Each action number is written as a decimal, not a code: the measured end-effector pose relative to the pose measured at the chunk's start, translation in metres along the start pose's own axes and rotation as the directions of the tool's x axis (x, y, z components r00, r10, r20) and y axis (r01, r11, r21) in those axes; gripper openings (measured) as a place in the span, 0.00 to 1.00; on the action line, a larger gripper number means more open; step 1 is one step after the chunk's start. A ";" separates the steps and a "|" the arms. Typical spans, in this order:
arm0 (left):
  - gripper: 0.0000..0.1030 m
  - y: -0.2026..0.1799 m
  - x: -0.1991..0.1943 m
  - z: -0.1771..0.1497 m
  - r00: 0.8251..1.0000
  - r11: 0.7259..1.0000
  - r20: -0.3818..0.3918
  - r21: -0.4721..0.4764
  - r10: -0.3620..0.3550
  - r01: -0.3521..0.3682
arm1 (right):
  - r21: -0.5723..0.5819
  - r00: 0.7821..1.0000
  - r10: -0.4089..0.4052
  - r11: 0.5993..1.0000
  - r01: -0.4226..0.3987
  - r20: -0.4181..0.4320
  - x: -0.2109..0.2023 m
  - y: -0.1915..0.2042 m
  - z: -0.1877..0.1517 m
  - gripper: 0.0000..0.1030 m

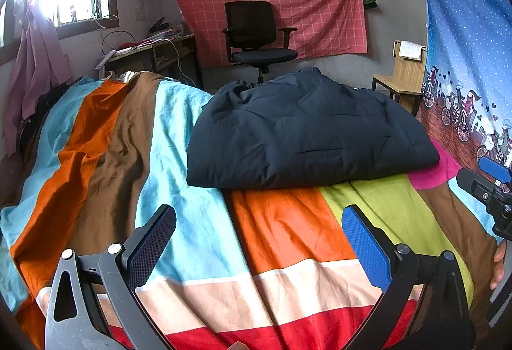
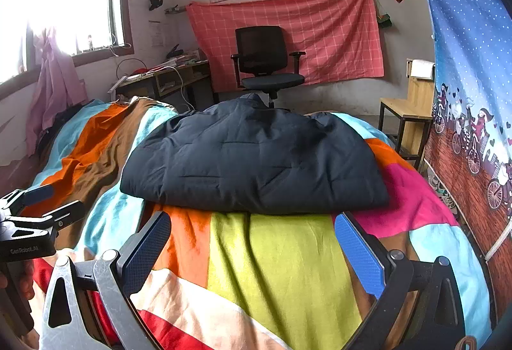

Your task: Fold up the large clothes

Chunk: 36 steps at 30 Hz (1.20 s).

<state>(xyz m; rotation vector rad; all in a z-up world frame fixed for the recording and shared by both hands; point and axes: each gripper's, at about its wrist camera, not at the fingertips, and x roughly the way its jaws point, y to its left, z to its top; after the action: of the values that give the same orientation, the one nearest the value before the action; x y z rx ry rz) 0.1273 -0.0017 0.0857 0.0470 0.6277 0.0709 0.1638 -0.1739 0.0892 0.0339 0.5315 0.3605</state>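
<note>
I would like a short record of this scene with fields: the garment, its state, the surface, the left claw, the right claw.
garment: dark navy quilted jacket
state: folded into a compact bundle, lying flat
surface: bed cover with colourful stripes
left claw: open, empty, above the cover, short of the jacket
right claw: open, empty, above the cover, short of the jacket
contact: neither claw touches the jacket
</note>
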 end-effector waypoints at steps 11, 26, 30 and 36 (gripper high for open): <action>0.99 -0.004 0.001 -0.002 1.000 1.000 -0.006 -0.005 -0.009 0.009 | 0.007 1.000 0.008 1.000 -0.008 -0.002 0.001 0.006 -0.003 1.00; 0.99 0.001 0.002 -0.004 0.999 0.998 -0.044 -0.058 0.005 -0.008 | 0.005 1.000 0.004 1.000 -0.004 -0.004 0.002 0.009 -0.005 1.00; 0.99 0.002 0.001 -0.004 0.999 0.998 -0.044 -0.067 0.010 -0.013 | 0.004 1.000 0.002 1.000 -0.002 -0.003 0.002 0.009 -0.005 1.00; 0.99 0.003 0.000 -0.004 0.999 0.998 -0.039 -0.063 0.016 -0.018 | -0.005 1.000 0.001 1.000 -0.001 -0.003 0.004 0.009 -0.008 1.00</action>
<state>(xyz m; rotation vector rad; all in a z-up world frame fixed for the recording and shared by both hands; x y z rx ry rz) 0.1247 0.0011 0.0828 -0.0104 0.6629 0.1086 0.1596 -0.1643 0.0812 0.0286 0.5331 0.3635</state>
